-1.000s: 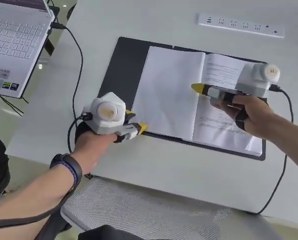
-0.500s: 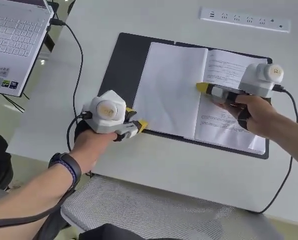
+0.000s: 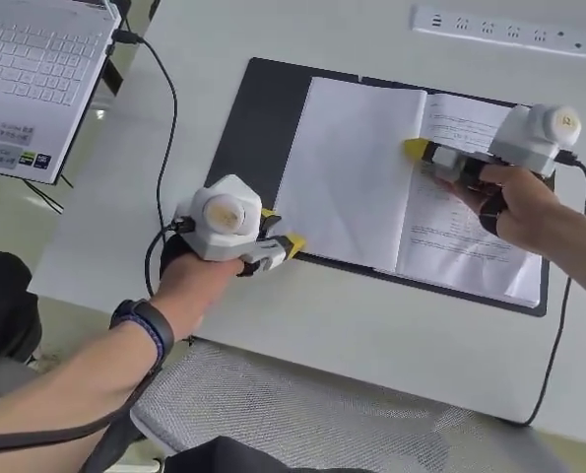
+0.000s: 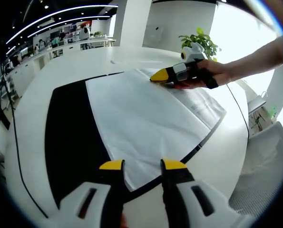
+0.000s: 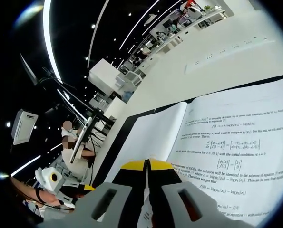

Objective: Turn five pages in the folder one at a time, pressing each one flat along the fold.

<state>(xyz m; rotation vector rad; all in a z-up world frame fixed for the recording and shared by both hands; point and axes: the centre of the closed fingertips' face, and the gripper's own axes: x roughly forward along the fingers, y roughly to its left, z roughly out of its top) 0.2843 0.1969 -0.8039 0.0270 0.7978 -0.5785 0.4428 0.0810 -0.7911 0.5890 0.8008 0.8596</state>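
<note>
This is a big office: a laptop [image 3: 32, 69] at ten o'clock on the white surface [image 3: 371, 325], a power strip [image 3: 509, 32] at one o'clock, long ceiling lights [image 4: 60, 16] overhead.

A black folder [image 3: 248, 128] sits against a white table [image 3: 371, 325]. Its left page [image 3: 352, 168] is plain white, and its right page [image 3: 465, 232] is white with lines of black print. The left gripper [image 3: 289, 246] and right gripper [image 3: 417, 149] are both white and grey with yellow tips. The cable [image 3: 167, 108] is black, the laptop [image 3: 36, 69] silver with pale keys, and the power strip [image 3: 509, 30] white with dark sockets.
</note>
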